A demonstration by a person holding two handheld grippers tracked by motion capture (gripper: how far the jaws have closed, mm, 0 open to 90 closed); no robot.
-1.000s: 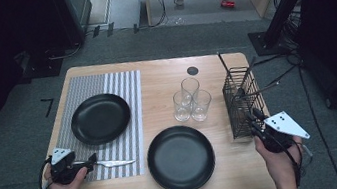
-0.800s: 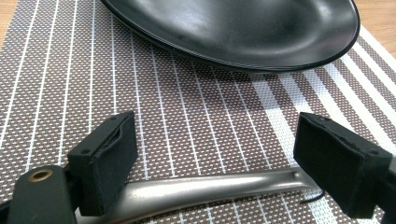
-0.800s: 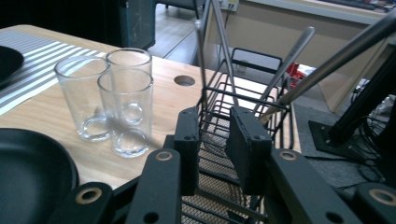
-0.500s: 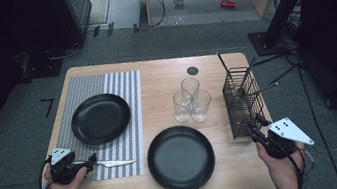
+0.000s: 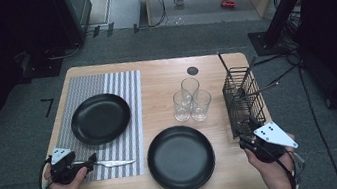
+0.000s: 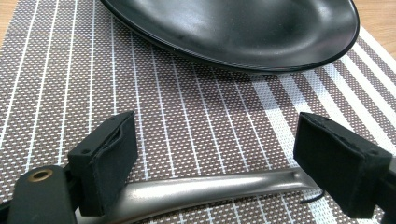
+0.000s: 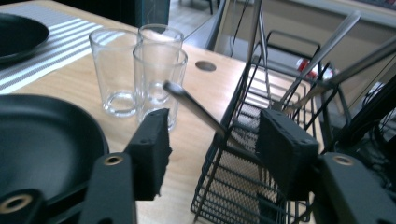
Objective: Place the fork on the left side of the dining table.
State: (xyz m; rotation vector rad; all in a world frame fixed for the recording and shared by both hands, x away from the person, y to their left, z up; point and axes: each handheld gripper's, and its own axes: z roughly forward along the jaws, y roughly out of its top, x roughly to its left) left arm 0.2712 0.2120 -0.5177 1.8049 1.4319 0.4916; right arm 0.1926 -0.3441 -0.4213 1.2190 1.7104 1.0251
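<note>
Knife point(image 6: 201, 189) lies between left gripper's point(image 6: 233, 161) wide-apart pads, unpressed. Right gripper point(image 7: 212, 149) (jaws just opening) straddles utensil handle point(image 7: 194, 108) leaning from wire basket point(image 7: 252, 182), ungripped.

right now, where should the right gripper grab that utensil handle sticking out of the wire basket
Probably on the bare end of the utensil handle that leans out over the rim of the wire basket toward the glasses. Come from the near side, where the right gripper already is, jaws open astride the slim shaft. Lower down, the wire walls crowd it.
</note>
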